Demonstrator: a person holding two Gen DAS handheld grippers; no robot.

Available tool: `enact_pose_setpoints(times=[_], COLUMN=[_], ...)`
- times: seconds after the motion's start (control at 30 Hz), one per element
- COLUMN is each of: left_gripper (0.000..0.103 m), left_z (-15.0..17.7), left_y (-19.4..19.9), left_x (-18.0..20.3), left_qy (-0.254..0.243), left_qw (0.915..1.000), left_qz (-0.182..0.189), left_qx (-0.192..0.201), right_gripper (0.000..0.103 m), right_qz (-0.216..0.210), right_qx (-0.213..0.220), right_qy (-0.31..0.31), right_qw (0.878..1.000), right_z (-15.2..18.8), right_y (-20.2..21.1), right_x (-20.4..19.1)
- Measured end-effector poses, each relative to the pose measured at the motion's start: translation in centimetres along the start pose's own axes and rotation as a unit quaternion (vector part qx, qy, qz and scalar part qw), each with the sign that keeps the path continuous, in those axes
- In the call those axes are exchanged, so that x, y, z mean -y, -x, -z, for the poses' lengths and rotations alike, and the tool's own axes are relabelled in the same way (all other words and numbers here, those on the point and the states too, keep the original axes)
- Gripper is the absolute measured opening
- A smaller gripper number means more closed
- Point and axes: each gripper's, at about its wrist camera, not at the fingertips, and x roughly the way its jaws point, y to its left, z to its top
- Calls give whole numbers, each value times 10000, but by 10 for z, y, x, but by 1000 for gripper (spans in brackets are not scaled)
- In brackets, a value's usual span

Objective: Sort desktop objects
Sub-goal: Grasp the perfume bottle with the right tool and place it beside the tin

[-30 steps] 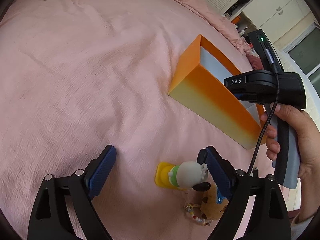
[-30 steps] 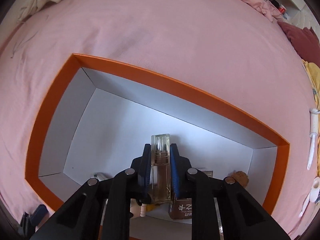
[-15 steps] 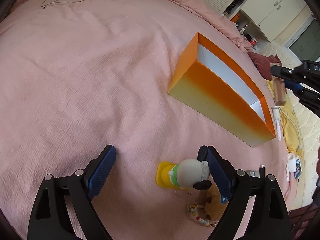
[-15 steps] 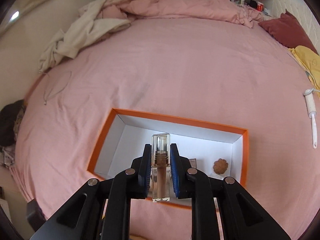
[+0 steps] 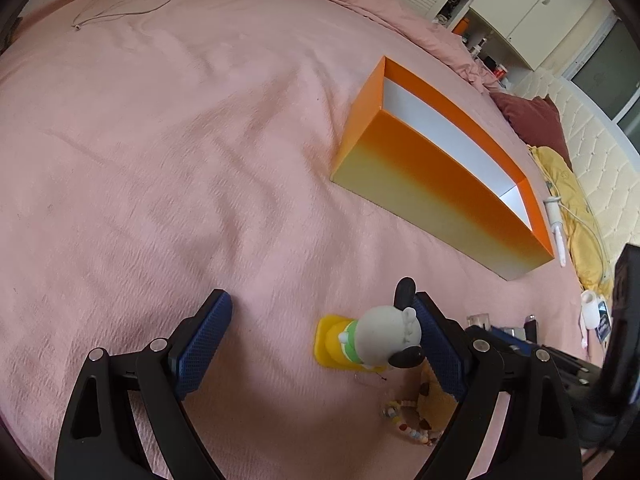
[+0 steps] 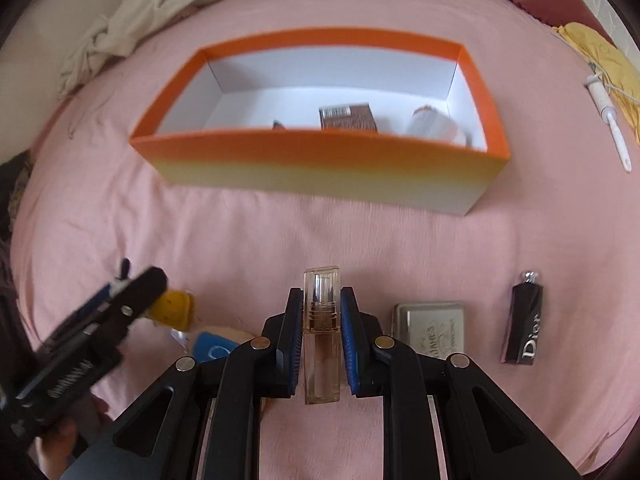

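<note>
My right gripper [image 6: 321, 300] is shut on a clear perfume bottle [image 6: 321, 336] with amber liquid, held low over the pink bed in front of the orange box [image 6: 320, 160]. The box holds a brown carton [image 6: 347, 117] and a pale object [image 6: 434, 126]. My left gripper [image 5: 320, 322] is open, low over the bed; a grey-headed toy figure on a yellow base [image 5: 372, 342] lies just inside its right finger [image 5: 438, 350]. The orange box shows in the left wrist view [image 5: 436, 184], far right. The left gripper shows blurred in the right wrist view [image 6: 100, 320].
A silver tin [image 6: 430, 328] and a black Dior tube [image 6: 522, 324] lie right of the perfume bottle. A bead chain and a plush item [image 5: 424, 412] lie near the toy. A white wand [image 6: 608, 120] lies right of the box. Crumpled bedding [image 6: 140, 12] lies behind.
My right gripper, still holding the perfume bottle, has pulled back from above the box to low over the bed in front of it. The left gripper has shifted slightly around the toy.
</note>
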Motion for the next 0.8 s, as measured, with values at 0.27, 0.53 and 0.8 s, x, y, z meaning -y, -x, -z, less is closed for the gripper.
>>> enact_pose_setpoints(times=[0.27,0.53,0.8], left_gripper=[89,90,89], left_z=[-11,-92,-134], left_y=[25,85,-22], left_x=[-20,73,178], left_qy=[992,-1214,-3374], left_qw=[9923,9880,9261], left_qz=[690,849,-277], left_qx=[284,446,-1665], right_gripper=[49,55,63], right_qz=[-185,-1515,-1755], right_qx=[439,1402,1984], right_qy=[-29,-961,-1895], right_qw=[9989,9737,9455], right_z=[5,3,-7], right_y=[11,79,124], right_x=[3,59,124])
